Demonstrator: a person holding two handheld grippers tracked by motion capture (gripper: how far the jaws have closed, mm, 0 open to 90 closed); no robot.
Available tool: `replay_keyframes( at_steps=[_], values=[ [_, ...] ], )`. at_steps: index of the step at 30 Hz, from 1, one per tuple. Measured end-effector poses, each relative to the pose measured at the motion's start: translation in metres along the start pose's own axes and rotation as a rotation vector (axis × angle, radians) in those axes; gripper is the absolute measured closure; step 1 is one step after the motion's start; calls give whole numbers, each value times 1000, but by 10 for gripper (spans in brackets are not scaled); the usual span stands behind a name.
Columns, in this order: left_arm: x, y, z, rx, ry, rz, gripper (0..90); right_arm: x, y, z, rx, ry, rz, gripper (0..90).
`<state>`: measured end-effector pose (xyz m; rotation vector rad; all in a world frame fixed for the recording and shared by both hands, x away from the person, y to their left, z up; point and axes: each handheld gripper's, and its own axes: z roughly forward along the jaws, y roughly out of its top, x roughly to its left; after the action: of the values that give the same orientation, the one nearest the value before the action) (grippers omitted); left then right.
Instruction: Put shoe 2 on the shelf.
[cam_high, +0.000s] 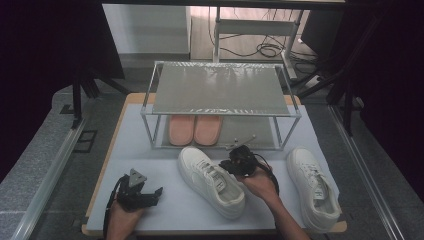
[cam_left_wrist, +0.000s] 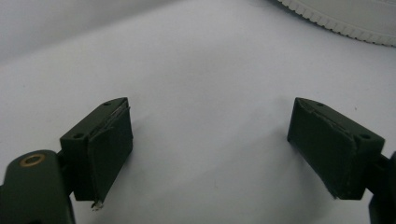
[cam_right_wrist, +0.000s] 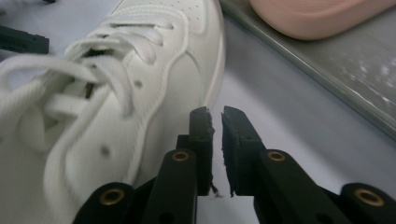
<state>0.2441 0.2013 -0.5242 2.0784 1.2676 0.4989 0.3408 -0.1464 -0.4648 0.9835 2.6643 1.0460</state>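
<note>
A metal two-tier rack (cam_high: 220, 90) is set at the far middle of the counter (cam_high: 150, 150). A pair of pink slippers (cam_high: 195, 129) is kept on its lower shelf, side by side. A second white sneaker (cam_high: 314, 186) is laid at the near right, well apart from the rack.

The table (cam_high: 115, 131) had a wooden top with a pale mat (cam_high: 165, 200) over most of it. Grey carpet floor (cam_high: 40, 150) lay to either side, with a metal rail (cam_high: 50, 175) running along the left and another along the right. Black stand legs (cam_high: 77, 100) rose at the left. Behind, a white cabinet (cam_high: 147, 27) stood beside a light frame (cam_high: 255, 27), and black cables (cam_high: 265, 50) coiled on wooden flooring. Both far sides were dark, and the light was dim and even.
</note>
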Motion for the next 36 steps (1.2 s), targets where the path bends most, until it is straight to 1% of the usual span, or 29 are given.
replay_keyframes(
  at_steps=[3, 5, 7, 9, 11, 13, 14, 17, 20, 21, 23, 27, 30, 36],
  values=[
    [0, 0, 0, 0, 1, 1, 142, -3, -6, -10, -2, -1, 10, 742],
    [0, 0, 0, 0, 1, 1, 143, -3, -9, -17, -2, -6, 3, 710],
    [0, 0, 0, 0, 0, 1, 143, -3, -11, -23, -2, -19, 1, 692],
    [0, 0, 0, 0, 1, 1, 143, -4, -14, -31, -4, -21, 0, 663],
    [0, 0, 0, 0, 0, 1, 142, -4, -17, -37, -6, -27, -5, 656],
    [0, 0, 0, 0, 1, 1, 143, -3, -19, -44, -3, -8, -6, 649],
    [0, 0, 0, 0, 1, 2, 143, -2, -20, -47, -3, -1, -4, 630],
    [0, 0, 0, 0, 1, 4, 143, 0, -22, -53, 5, -13, 8, 594],
    [0, 0, 0, 0, 0, 3, 143, 3, -25, -61, 4, 1, 17, 578],
    [0, 0, 0, 0, 0, 3, 143, 4, -25, -63, 7, 1, 17, 569],
    [0, 0, 0, 0, 0, 3, 143, 7, -27, -67, 13, 14, 13, 559],
    [0, 0, 0, -3, 1, 0, 143, 17, -27, -68, 31, 35, -21, 541],
    [0, 0, 0, -3, 1, -1, 143, 21, -26, -63, 45, 45, -37, 542],
    [0, 0, 0, -4, 1, -1, 143, 23, -23, -48, 70, 55, -55, 601]
  ],
)
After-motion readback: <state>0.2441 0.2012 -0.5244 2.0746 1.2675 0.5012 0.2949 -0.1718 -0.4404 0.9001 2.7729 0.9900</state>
